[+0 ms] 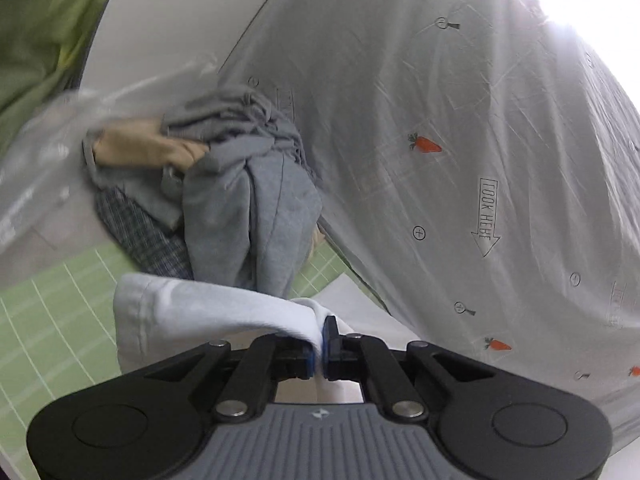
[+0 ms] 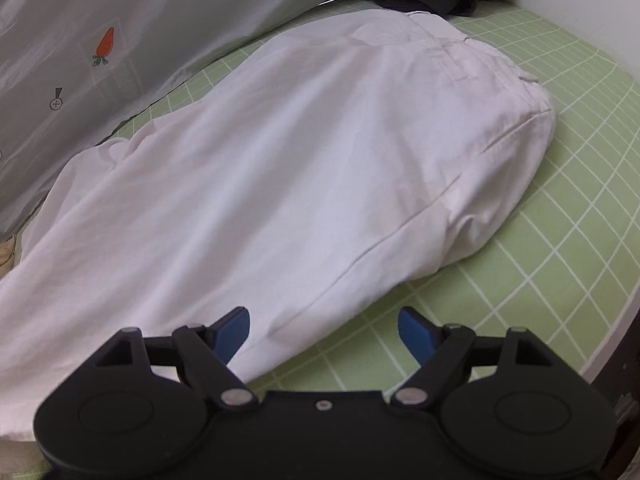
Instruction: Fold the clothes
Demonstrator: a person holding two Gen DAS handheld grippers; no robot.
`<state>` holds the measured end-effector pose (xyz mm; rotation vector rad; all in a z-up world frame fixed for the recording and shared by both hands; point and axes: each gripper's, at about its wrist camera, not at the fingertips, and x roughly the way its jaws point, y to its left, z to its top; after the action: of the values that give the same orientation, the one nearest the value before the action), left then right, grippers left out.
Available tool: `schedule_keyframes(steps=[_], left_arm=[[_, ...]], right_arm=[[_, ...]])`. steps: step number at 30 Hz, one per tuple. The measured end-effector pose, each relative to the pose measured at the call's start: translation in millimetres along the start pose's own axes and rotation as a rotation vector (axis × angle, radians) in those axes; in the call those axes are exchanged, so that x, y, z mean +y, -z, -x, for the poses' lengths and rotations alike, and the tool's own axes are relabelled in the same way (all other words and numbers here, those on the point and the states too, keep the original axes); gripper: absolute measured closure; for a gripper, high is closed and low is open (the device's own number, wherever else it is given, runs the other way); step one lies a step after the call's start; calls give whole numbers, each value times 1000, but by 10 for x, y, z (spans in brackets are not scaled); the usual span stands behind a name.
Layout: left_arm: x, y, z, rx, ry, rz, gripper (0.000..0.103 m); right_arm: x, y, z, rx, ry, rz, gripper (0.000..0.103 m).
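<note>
The left gripper (image 1: 319, 350) has its blue pads pinched on a hem of the white cotton trousers (image 2: 280, 168). The right gripper (image 2: 324, 330) stands with jaws apart, low in its frame, just above the trousers' near edge. The garment lies flat on the green gridded mat (image 2: 560, 240), its long axis running from lower left to the waistband at upper right. Right of centre in the left view, the grey carrot-print sheet (image 1: 440, 120) reads "LOOK HERE" inside an arrow.
</note>
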<state>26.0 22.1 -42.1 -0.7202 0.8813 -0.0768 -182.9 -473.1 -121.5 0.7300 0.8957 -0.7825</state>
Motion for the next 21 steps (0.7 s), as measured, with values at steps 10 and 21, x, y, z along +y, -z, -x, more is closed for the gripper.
schedule_keyframes(steps=[10,21], left_arm=[[316,218,61,80,-149,-134,89],[-111,377,167,-16,-94,-425,12]], right_arm=[[-23,274,15,26,39,-64,21],[-335,274,232,-40,147,-96,18]])
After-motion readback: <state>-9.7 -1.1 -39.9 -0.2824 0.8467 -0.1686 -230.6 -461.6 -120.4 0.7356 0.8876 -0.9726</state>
